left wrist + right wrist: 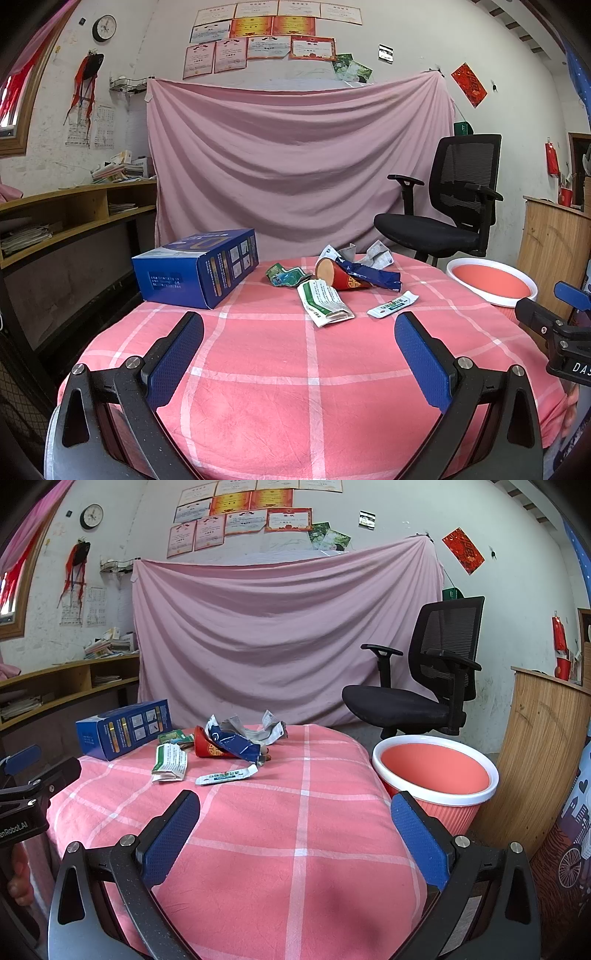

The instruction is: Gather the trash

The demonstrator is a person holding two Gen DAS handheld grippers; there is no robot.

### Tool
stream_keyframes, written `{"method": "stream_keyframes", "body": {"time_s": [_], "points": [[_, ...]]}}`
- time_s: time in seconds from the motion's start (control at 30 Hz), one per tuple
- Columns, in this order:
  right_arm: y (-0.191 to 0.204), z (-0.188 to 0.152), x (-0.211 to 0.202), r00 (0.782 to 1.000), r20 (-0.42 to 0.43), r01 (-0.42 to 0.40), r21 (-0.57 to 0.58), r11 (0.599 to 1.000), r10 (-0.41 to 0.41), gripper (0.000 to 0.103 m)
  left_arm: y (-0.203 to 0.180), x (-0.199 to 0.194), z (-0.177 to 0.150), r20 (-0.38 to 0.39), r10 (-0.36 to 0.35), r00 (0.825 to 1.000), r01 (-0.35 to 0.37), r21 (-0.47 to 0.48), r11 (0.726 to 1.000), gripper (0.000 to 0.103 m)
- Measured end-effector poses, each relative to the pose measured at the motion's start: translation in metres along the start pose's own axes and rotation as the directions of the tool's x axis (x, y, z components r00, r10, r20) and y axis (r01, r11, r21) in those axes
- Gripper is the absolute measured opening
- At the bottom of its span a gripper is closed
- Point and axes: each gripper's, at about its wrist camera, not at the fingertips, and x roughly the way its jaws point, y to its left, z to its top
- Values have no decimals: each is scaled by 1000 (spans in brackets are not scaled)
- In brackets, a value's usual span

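Table (258, 369) covered in pink checked cloth. Far left: blue box (195, 271), lying flat. Just right of it, a cluster of trash near the far edge: crumpled green wrapper (286, 275), white-and-green packet (325, 302), red paper cone (338, 277) with a dark blue wrapper (373, 275) draped across it, grey-white crumpled wrapper (373, 256) behind. Small white sachet (392, 304) lies apart, nearer the front. Off the table's right edge: pink bin (436, 775) with white rim, empty inside. Black office chair (417, 675) behind it.

Left gripper (299, 332): fingers wide apart, holding nothing, above the near cloth. Right gripper (295, 810): fingers wide apart, holding nothing.
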Motion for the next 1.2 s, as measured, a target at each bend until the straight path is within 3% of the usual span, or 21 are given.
{"method": "stream_keyframes", "body": {"time_s": [1.2], "points": [[0, 0, 0, 1000, -1, 0, 1, 1000, 0, 103, -2, 8, 1, -4, 1, 1000, -1, 2, 1000, 101]]}}
